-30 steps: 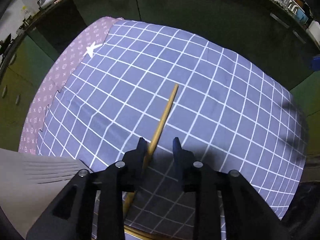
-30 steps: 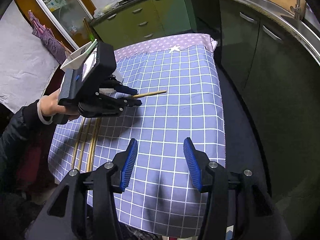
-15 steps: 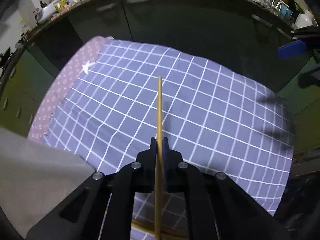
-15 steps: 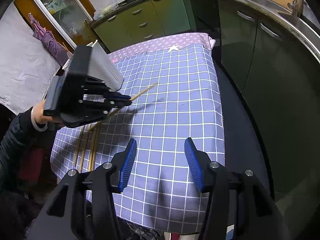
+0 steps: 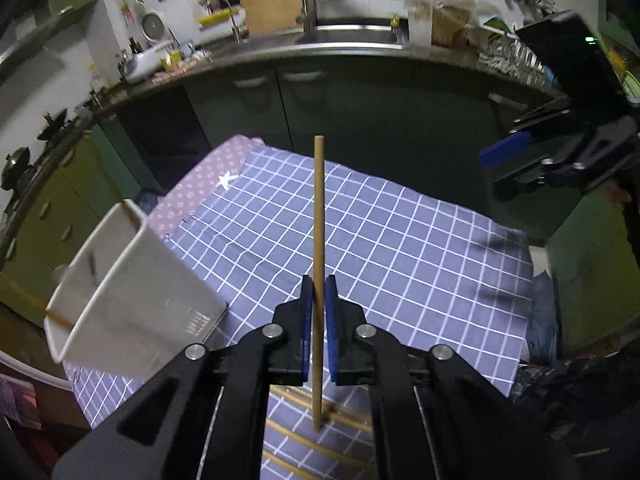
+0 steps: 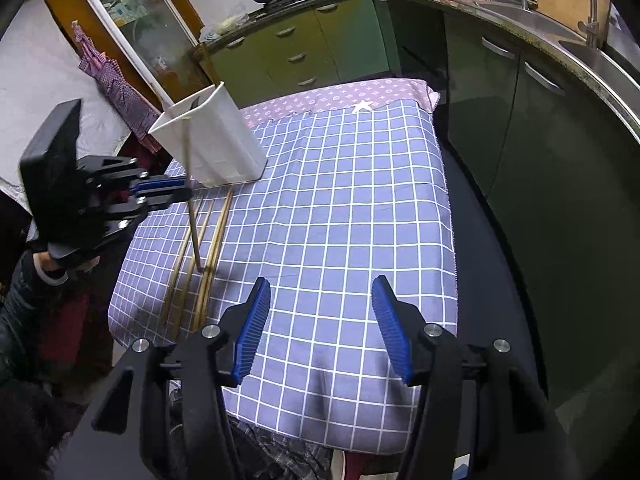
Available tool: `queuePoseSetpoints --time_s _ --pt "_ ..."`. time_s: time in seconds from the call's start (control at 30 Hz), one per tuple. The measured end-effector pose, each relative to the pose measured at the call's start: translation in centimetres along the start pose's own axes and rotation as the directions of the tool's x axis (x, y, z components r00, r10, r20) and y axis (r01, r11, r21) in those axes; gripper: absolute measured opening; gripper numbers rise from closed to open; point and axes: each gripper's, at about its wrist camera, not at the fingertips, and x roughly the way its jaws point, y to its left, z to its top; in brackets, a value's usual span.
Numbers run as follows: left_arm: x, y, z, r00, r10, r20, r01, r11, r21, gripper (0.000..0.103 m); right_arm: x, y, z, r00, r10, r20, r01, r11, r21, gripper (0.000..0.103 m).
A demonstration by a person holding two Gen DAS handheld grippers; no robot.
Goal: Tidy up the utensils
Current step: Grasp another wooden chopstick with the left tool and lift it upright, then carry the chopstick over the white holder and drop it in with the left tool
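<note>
A blue checked cloth covers the table, and everything sits relative to it. A white holder stands at its far left corner. The left gripper hangs above the cloth's left side, clamped tight on one chopstick held nearly upright. The right gripper hovers over the near edge, its jaws opening with nothing between them. More chopsticks lie flat along the cloth's left edge.
</note>
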Motion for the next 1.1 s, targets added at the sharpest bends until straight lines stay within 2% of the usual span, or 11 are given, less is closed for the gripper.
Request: queuePoseSetpoints --time_s 0.33,0.63,0.93,1.1 --pt "-4.8 0.0 -2.6 0.992 0.034 0.120 -0.024 0.996 -0.084 0.006 -0.1 1.9 -0.2 1.000 0.003 -0.009 -0.003 0.999 -0.045 0.053" --pt "-6.8 0.6 -3.9 0.985 0.061 0.163 -0.039 0.990 -0.137 0.006 0.3 2.4 -0.1 1.000 0.004 -0.018 -0.005 0.998 -0.057 0.053" --pt "-10.9 3.0 -2.3 0.973 0.113 0.202 -0.068 0.974 -0.216 0.006 1.4 2.5 -0.1 0.999 0.015 -0.042 -0.018 0.998 -0.063 0.054" --pt "-14.7 5.7 -0.2 0.949 0.198 0.247 -0.128 0.953 -0.273 0.006 2.1 2.7 -0.4 0.998 0.028 -0.055 -0.032 0.997 -0.066 0.054"
